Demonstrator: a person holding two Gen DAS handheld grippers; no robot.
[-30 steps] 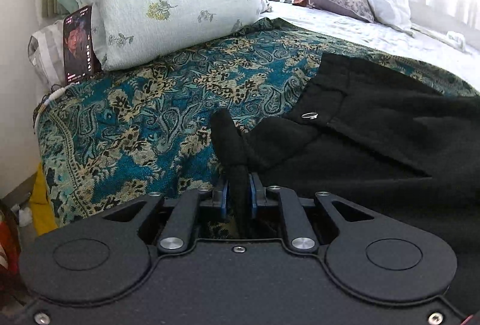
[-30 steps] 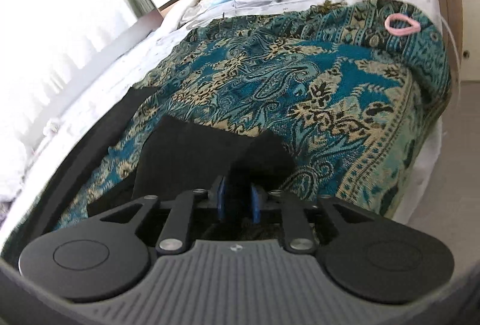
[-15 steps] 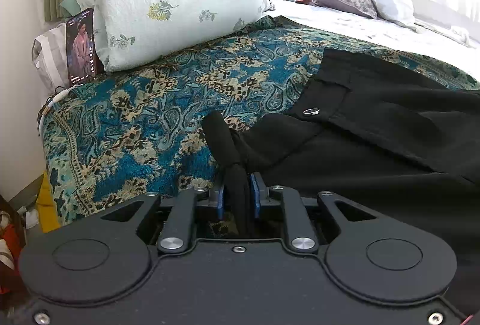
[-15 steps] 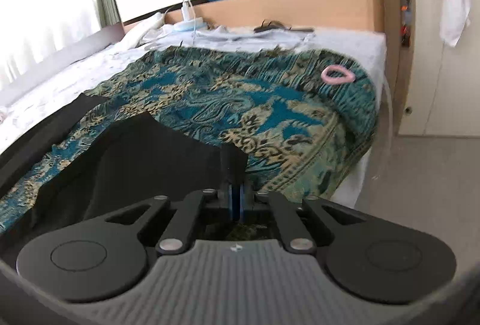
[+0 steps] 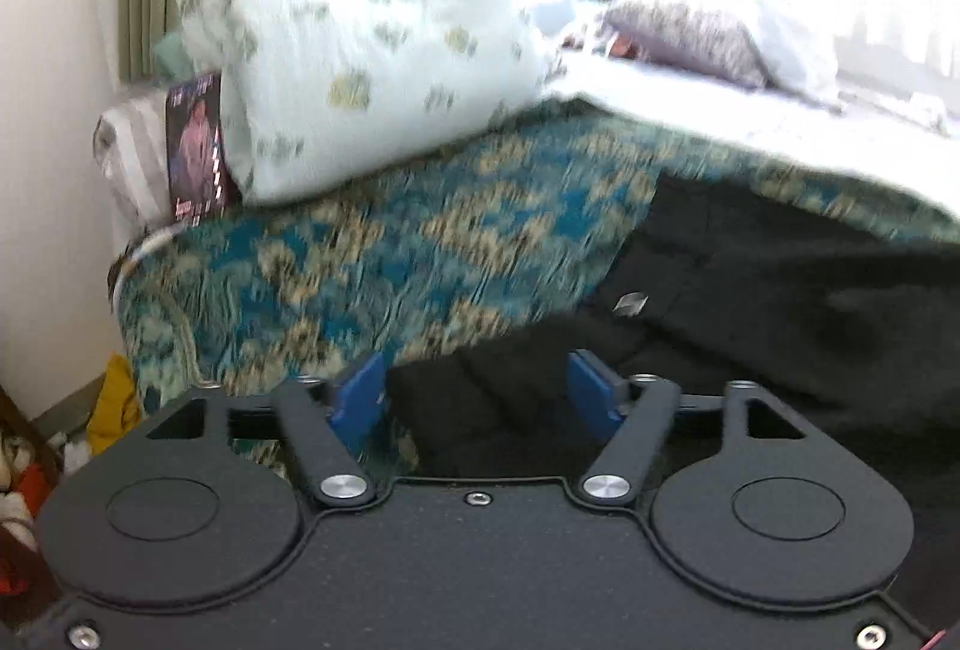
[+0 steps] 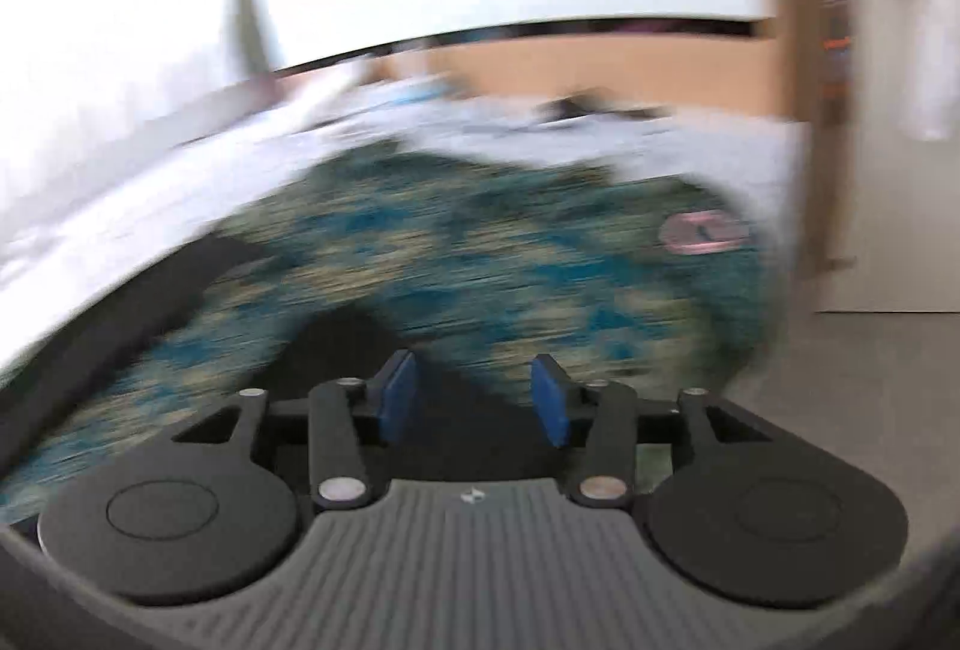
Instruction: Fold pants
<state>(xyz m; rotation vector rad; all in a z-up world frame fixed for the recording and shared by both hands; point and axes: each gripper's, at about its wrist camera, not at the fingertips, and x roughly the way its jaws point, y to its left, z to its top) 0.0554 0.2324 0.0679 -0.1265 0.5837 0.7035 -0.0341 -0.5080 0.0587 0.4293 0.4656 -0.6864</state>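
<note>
The bed (image 5: 690, 110) fills both views, its white sheet showing beyond a teal and gold paisley bedspread (image 5: 372, 254) that covers the near side. In the right wrist view the same bedspread (image 6: 540, 278) runs toward a wooden headboard or bed frame panel (image 6: 600, 62) at the far end, though that view is heavily smeared by motion.

The black pants (image 5: 780, 302) lie spread on the bedspread on the right side of the left wrist view, reaching down under the tool's body. A small metal clasp (image 5: 630, 303) shines on the waistband area. In the right wrist view a dark part of the pants (image 6: 354, 338) lies on the bedspread just ahead of the claw, with another dark strip (image 6: 150, 290) running along the left.

A large floral quilt bundle (image 5: 372, 50) sits at the far left of the bed, with a grey patterned pillow (image 5: 684, 38) further back to the right. A phone (image 5: 195, 146) with a lit screen leans beside the bundle.

The left claw (image 5: 480, 398) stands wide open, its blue pads well apart, with black cloth lying between them but not pinched. The right claw (image 6: 474, 398) is also spread open and grips nothing; dark cloth sits near its left pad.

A pink ring-shaped object (image 6: 705, 233) lies on the bedspread's far right corner.
</note>
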